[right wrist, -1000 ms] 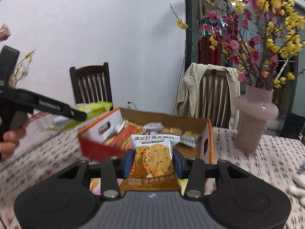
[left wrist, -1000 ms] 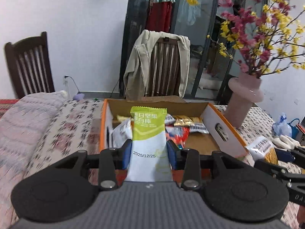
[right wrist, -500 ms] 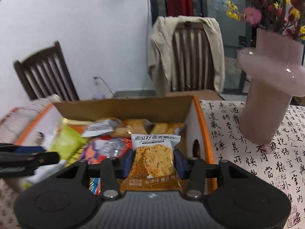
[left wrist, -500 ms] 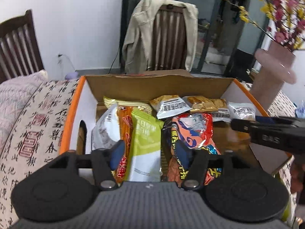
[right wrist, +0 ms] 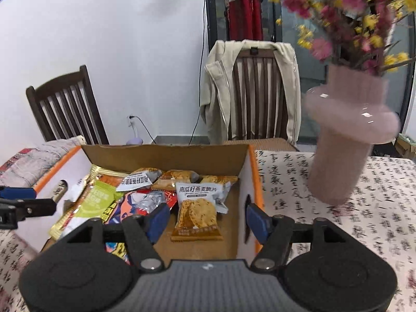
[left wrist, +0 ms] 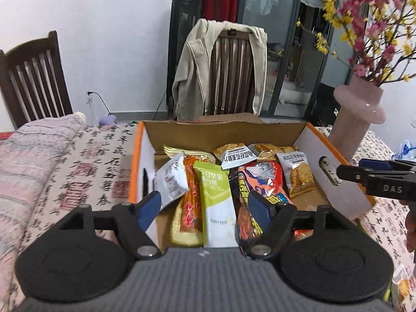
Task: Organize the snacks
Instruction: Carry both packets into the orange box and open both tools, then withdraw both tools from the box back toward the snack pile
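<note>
Inside the box (left wrist: 312,140), green bar (left wrist: 217,202) and cracker packet (right wrist: 199,215) lie between spread, empty jaws.

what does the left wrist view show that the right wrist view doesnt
Only the left wrist view: the white packet at the box's left wall and a blue bag far right. Only the right wrist view: the tablecloth between box and vase. Both: the cardboard box, green bar, cracker packet, pink vase, both grippers open.
</note>
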{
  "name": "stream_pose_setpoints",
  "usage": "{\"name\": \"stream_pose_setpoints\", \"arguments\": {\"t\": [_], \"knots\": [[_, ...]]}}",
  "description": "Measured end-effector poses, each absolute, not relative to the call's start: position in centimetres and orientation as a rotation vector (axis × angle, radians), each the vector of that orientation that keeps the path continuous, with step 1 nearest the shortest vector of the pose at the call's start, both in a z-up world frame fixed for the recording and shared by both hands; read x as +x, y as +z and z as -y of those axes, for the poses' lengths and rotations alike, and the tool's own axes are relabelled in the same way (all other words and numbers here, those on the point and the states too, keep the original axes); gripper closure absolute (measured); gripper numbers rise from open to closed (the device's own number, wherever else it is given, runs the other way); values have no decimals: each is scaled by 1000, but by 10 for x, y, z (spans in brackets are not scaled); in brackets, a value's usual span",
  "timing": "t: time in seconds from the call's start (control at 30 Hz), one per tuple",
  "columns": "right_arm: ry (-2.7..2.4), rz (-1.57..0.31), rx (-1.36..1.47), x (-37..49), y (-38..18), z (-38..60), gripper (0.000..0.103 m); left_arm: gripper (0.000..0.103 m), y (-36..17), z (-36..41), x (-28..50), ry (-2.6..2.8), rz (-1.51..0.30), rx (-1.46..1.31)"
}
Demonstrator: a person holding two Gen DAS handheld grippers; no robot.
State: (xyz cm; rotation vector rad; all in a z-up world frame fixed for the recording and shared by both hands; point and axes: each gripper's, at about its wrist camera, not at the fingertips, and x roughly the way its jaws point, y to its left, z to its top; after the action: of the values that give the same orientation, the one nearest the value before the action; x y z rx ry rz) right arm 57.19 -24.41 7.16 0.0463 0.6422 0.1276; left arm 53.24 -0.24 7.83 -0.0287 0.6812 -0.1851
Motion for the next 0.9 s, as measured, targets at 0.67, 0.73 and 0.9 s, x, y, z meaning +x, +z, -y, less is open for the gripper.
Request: {"name": "stream_pose_setpoints", "arguments": {"t": [0.67,0.73,0.9], "knots": [[209,-538,-9,336,86,253,13,13,95,-3,287,-160,-509,31],[223,-549,-5,313,76,251,13,11,86,-5,267,-147,-533,-5],[243,-598,24,260,47,249,13,12,53,-3,232,-112,-641,-33]]}}
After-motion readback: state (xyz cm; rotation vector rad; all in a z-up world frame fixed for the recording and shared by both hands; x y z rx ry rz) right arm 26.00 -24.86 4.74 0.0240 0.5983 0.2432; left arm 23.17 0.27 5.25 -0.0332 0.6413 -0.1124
